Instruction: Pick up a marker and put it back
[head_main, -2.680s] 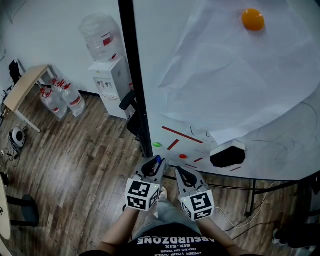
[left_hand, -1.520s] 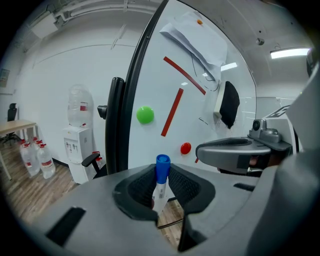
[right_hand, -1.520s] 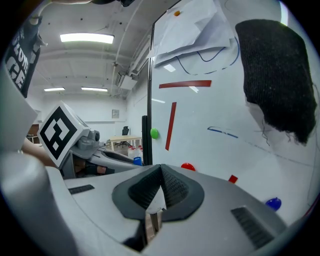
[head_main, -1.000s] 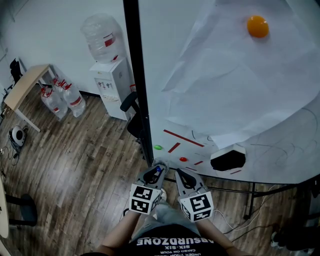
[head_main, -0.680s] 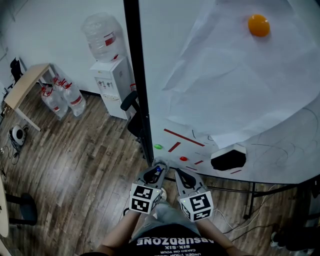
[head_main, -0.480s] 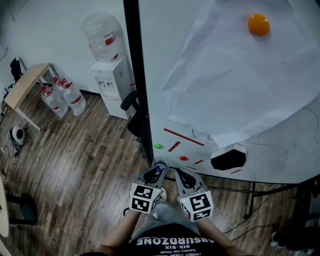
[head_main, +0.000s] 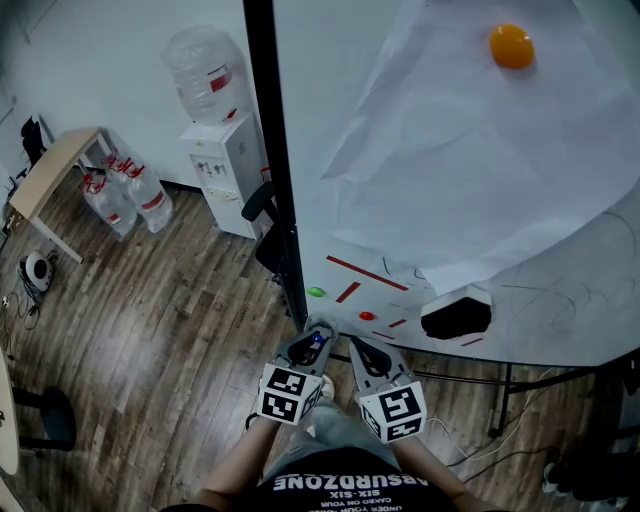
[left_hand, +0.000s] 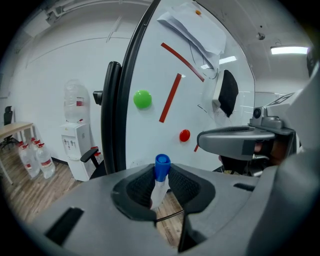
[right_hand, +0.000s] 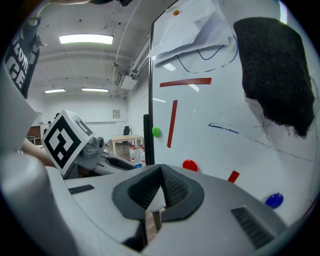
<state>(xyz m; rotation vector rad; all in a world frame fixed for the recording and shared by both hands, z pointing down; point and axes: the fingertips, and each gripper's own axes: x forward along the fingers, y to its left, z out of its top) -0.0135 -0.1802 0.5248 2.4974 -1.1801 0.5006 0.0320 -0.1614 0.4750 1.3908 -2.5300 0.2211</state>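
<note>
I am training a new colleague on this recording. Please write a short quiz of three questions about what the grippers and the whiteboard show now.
1. True or false: the right gripper is shut and empty.
2. What colour is the cap of the marker held in the left gripper? A red, B blue, C green.
3. Fill in the colour: the magnet nearest the black frame of the whiteboard is ____.

Key: 1 true; 2 B; 3 green, the green magnet.
</note>
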